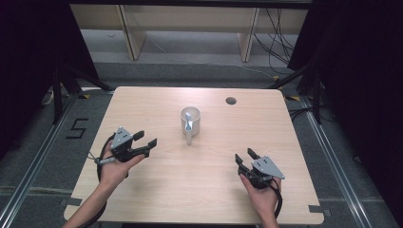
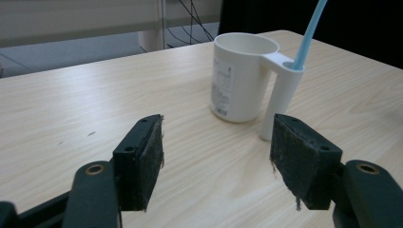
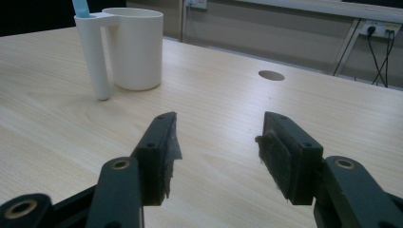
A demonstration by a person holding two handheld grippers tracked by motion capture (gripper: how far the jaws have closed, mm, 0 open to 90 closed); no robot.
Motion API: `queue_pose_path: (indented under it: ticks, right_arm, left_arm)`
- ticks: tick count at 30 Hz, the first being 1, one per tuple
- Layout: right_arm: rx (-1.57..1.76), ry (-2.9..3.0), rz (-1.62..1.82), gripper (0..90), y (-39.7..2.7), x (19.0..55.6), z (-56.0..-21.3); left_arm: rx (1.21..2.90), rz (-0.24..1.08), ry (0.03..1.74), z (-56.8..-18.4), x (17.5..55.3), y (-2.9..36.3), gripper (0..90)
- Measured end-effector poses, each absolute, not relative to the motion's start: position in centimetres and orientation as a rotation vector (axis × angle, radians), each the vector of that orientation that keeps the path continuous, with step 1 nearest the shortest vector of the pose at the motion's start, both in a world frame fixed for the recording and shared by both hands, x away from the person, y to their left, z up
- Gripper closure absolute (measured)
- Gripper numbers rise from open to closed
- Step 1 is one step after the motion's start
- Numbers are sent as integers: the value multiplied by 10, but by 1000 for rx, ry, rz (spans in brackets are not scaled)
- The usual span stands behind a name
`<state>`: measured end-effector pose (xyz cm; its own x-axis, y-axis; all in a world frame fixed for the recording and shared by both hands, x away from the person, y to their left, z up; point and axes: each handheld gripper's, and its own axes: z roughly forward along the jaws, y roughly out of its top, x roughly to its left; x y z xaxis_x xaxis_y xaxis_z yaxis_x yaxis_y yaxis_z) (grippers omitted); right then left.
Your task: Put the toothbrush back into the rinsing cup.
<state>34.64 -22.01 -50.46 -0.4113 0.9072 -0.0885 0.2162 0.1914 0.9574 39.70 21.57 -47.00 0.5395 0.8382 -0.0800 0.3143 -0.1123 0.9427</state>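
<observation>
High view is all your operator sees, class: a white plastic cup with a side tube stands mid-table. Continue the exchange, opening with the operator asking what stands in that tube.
Operator: What stands in the tube of the white plastic cup?
Observer: A light blue stick rises from the tube, leaning a little; its top is out of frame.
Operator: Anything printed on the cup?
Observer: Yes, a faint grey label on its side, too small to read.
Operator: What lines the left gripper jaws?
Observer: Dark, fuzzy pads, frayed at the edges; the jaws stand open, apart from the cup.
</observation>
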Motion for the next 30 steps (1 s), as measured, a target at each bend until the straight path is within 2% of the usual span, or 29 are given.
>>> queue_pose_path:
  ticks: [13,30]
  right_arm:
    - [1095,1782,1273,469,-216,345,-507]
    - [1088,1792,1271,464,-213,346,-510]
  left_arm:
    - [1616,607,1070,-502,373,250,353]
    - [1560,680,1054,-523,358,261,345]
